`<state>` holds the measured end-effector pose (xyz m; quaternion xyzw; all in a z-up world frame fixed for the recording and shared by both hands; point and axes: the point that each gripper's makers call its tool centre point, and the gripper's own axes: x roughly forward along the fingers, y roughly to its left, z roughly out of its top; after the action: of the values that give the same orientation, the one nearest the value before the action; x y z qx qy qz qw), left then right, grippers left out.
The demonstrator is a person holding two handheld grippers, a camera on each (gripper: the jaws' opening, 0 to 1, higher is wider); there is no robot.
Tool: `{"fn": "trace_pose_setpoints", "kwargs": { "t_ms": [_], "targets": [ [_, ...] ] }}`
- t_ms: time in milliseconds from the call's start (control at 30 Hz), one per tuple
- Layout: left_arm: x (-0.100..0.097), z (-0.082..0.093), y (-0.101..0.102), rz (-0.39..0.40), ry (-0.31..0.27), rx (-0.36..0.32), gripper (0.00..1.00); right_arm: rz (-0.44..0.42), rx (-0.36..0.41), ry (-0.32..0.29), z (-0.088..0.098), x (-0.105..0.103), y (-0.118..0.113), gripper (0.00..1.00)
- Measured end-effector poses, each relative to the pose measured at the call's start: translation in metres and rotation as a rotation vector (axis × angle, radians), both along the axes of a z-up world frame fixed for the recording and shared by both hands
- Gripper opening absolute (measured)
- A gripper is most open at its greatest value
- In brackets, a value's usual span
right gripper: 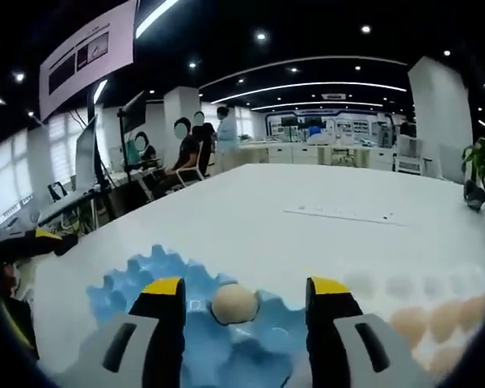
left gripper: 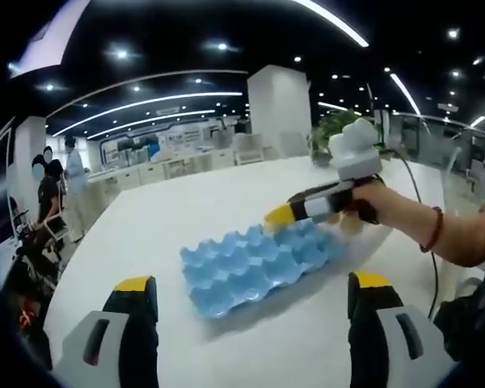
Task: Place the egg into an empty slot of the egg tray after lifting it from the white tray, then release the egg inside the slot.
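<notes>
A tan egg (right gripper: 234,304) rests in a slot of the blue egg tray (right gripper: 113,295), between the jaws of my right gripper (right gripper: 246,287). The jaws stand wide apart, with a gap on each side of the egg. In the left gripper view the blue egg tray (left gripper: 259,263) lies on the white table. Over its far right edge hangs the right gripper (left gripper: 307,208), held by a hand. My left gripper (left gripper: 252,283) is open on the near side of the tray and holds nothing. The white tray (right gripper: 424,295) with several eggs lies at the lower right.
The white table (right gripper: 307,234) stretches far back, with a paper sheet (right gripper: 343,212) lying on it. Seated and standing people (right gripper: 186,149) are at desks beyond the table's left side. A potted plant (left gripper: 331,129) stands at the far edge. The left gripper's yellow tip (right gripper: 32,238) shows at the left.
</notes>
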<state>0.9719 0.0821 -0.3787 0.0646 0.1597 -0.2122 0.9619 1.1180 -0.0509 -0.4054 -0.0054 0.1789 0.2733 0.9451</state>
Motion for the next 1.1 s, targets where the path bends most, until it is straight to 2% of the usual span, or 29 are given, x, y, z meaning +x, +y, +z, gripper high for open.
{"fn": "trace_pose_setpoints", "kwargs": {
  "t_ms": [233,400,500,633,1100],
  "targets": [
    [0.000,0.000,0.000,0.001,0.001,-0.003,1.00,-0.012,-0.003,0.007,-0.001,0.000,-0.009,0.66],
    [0.001,0.001,-0.001,0.000,-0.004,-0.006,1.00,-0.030,0.001,-0.010,0.003,0.003,-0.016,0.67],
    [0.001,0.002,-0.003,-0.010,-0.006,-0.008,1.00,-0.041,-0.022,-0.014,0.002,0.004,-0.021,0.69],
    [0.001,0.002,-0.004,-0.009,-0.007,-0.005,1.00,-0.050,-0.006,-0.009,0.004,0.003,-0.028,0.69],
    [0.002,0.002,-0.010,-0.012,-0.008,-0.012,1.00,-0.137,-0.007,-0.019,0.010,0.000,-0.072,0.69]
  ]
}}
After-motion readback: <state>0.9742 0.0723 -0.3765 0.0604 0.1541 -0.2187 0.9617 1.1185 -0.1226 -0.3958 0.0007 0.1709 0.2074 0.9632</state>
